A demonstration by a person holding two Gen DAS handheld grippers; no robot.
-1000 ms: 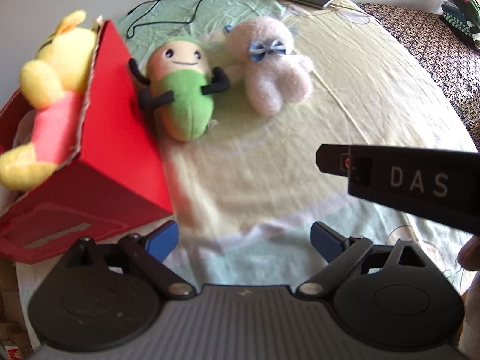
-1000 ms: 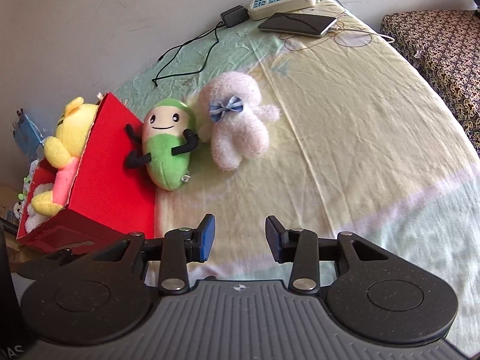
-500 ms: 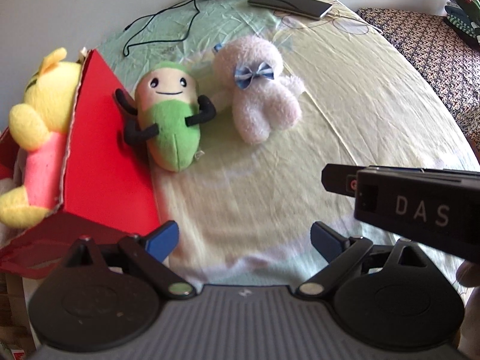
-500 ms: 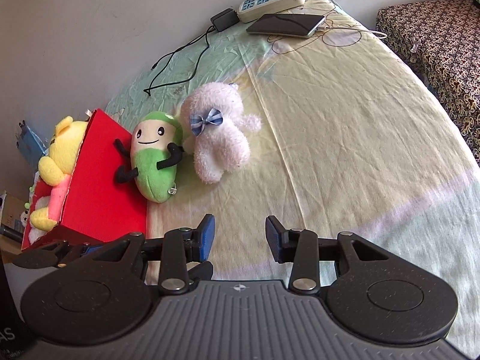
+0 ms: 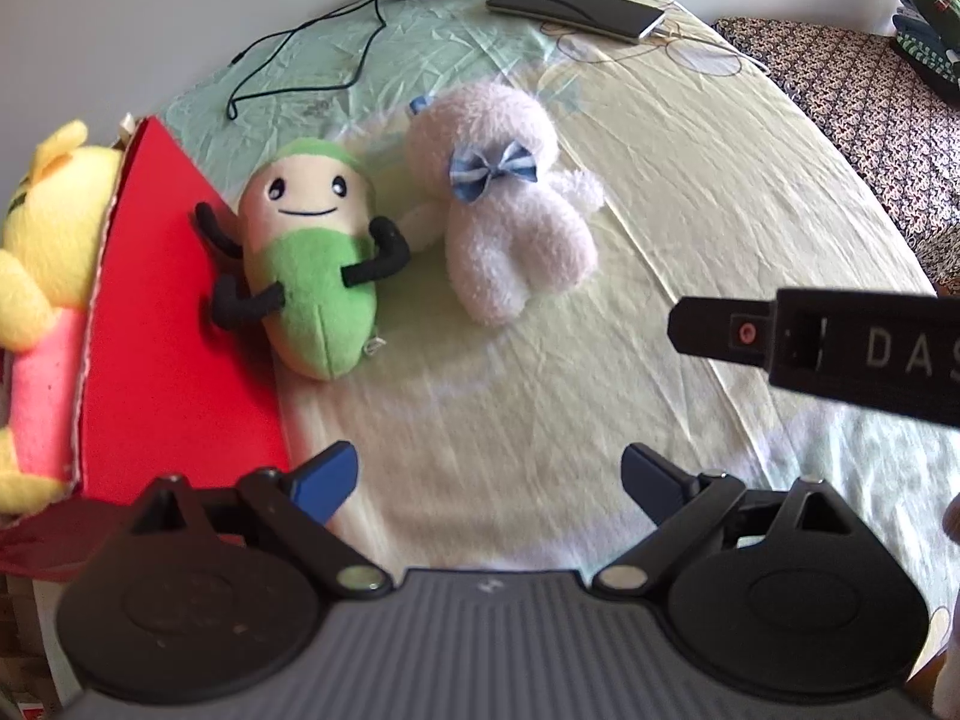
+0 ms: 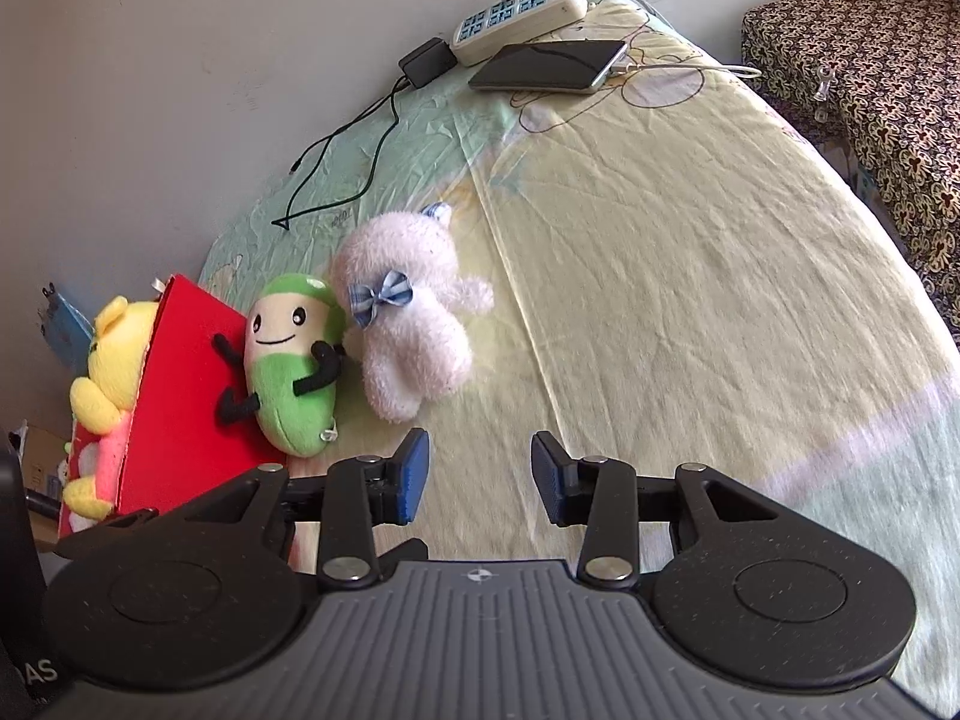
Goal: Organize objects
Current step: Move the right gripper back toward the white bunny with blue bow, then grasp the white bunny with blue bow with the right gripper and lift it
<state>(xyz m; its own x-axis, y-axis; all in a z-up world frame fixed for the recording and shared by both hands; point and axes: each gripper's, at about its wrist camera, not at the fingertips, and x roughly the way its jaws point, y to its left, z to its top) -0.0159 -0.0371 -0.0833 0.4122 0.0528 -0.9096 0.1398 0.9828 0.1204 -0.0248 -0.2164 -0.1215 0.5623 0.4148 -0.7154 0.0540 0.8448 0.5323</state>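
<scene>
While both grippers, left gripper (image 5: 489,480) wide and right gripper (image 6: 480,477) narrower, hang empty, the green bean plush (image 5: 309,267) leans against the red box (image 5: 174,324), touching the pink plush (image 5: 510,228); a careless grab risks dragging both.

A home bedroom: a sheeted bed (image 6: 690,276) holds plush toys (image 6: 408,336) and a charging phone (image 6: 546,65).

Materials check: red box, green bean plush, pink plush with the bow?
Red box: looks like matte cardboard; the torn top edge shows a pale, fibrous core. Green bean plush: short-pile fabric, smooth, with a seam down its belly. Pink plush: longer, fuzzy pile; its bow looks like striped woven ribbon.
</scene>
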